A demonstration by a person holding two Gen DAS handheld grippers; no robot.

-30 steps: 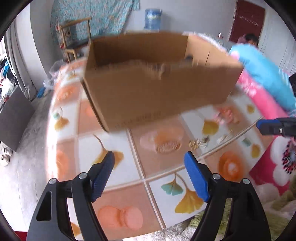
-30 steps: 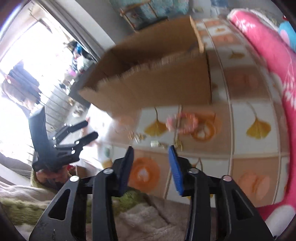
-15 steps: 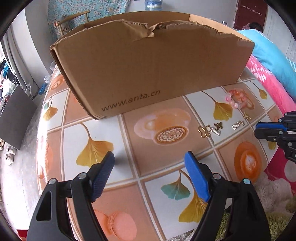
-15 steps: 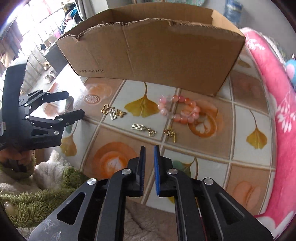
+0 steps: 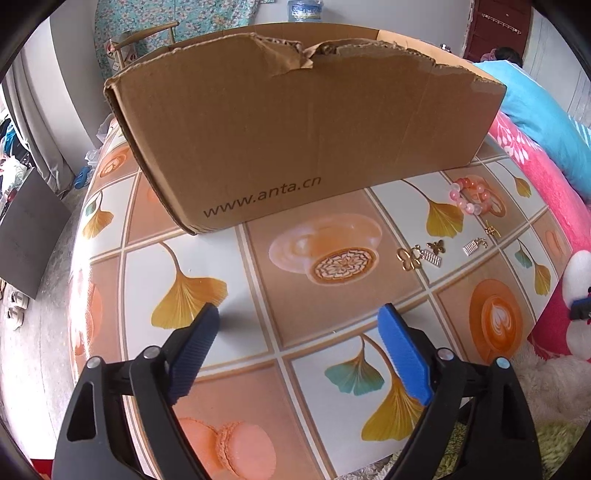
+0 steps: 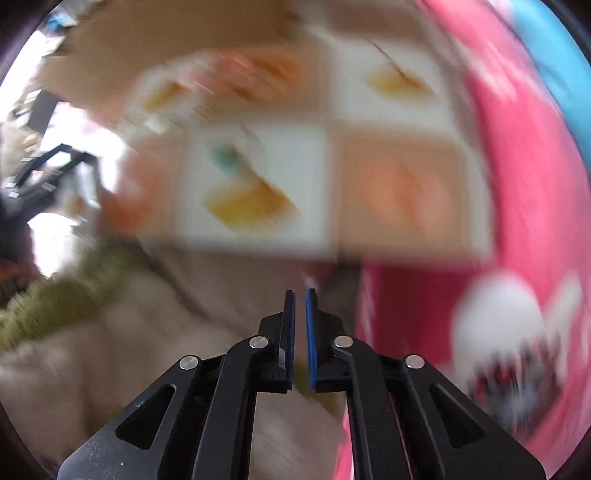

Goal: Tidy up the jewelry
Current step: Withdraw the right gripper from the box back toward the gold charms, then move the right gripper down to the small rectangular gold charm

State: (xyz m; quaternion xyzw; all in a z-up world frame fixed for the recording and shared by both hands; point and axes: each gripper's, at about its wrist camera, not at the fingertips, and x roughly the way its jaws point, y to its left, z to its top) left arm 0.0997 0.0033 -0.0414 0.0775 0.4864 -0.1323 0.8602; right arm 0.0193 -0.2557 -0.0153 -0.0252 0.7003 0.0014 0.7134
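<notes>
On the patterned table (image 5: 236, 332) a pink bead bracelet (image 5: 469, 195) lies at the right, just in front of the open cardboard box (image 5: 295, 140). Nearer me lie small gold charms (image 5: 410, 258), a butterfly charm (image 5: 436, 246) and a silver piece (image 5: 472, 245). My left gripper (image 5: 298, 314) hovers over the table's near part, its jaws wide and still opening, nothing between them. My right gripper (image 6: 300, 291) points down past the table's near edge in a blurred view. Its jaws stand a narrow slit apart and are opening, empty. Its blue tip (image 5: 581, 313) shows at the right edge.
A pink flowered blanket (image 5: 546, 206) and a blue one (image 5: 535, 110) lie right of the table. A fluffy green and cream rug (image 6: 74, 314) lies below the near edge. A wooden chair (image 5: 147, 37) and a water bottle (image 5: 304, 9) stand behind the box.
The right gripper's jaws closed to a slit, then it swung down and back toward the table's near edge. The left jaws spread a little wider. The left view settled in front of the box.
</notes>
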